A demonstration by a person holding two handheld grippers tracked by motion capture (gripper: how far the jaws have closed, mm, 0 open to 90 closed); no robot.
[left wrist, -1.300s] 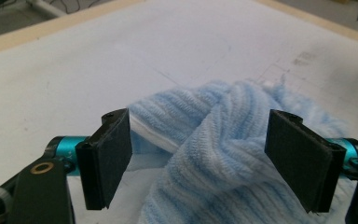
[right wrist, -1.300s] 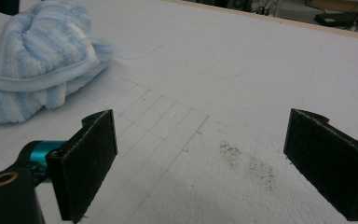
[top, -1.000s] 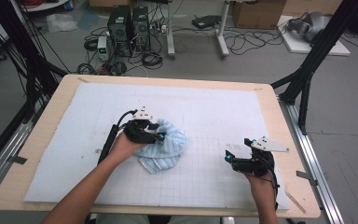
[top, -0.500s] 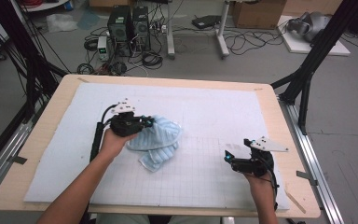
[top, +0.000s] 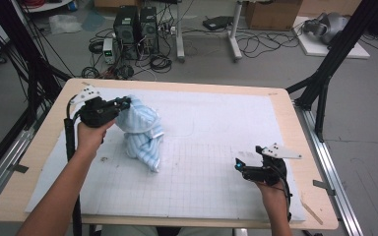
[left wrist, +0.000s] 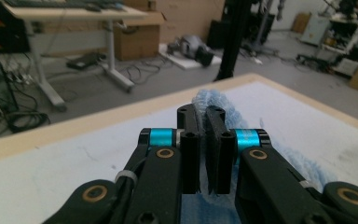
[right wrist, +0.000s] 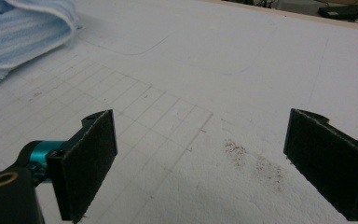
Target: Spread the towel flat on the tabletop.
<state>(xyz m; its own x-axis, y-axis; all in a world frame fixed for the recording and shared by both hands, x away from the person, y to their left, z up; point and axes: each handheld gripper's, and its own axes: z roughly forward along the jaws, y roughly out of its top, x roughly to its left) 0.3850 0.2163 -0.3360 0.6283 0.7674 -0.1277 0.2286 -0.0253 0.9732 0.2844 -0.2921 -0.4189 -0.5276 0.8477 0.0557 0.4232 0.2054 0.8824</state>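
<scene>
A light blue striped cloth (top: 140, 130) hangs bunched from my left gripper (top: 124, 103), which is shut on its top edge and holds it above the left part of the white gridded mat (top: 216, 123). The cloth's lower end still touches the mat. In the left gripper view the jaws of the left gripper (left wrist: 204, 116) are pressed together with blue cloth (left wrist: 307, 172) pinched between and behind them. My right gripper (top: 237, 166) rests low at the front right, open, with nothing between its pads (right wrist: 91, 158). The cloth (right wrist: 23, 32) lies far off at its upper left.
The mat covers a wooden table (top: 177, 84) with black frame posts (top: 325, 73) at its sides. A faint dirt smudge (right wrist: 256, 163) marks the mat between the right gripper's jaws. Beyond the far edge are computer towers (top: 135, 24), cables and boxes on the floor.
The left gripper has closed on the cloth, risen, and moved left and toward the far edge, pulling the cloth up from a flat heap into a hanging bunch. The right gripper stayed still.
</scene>
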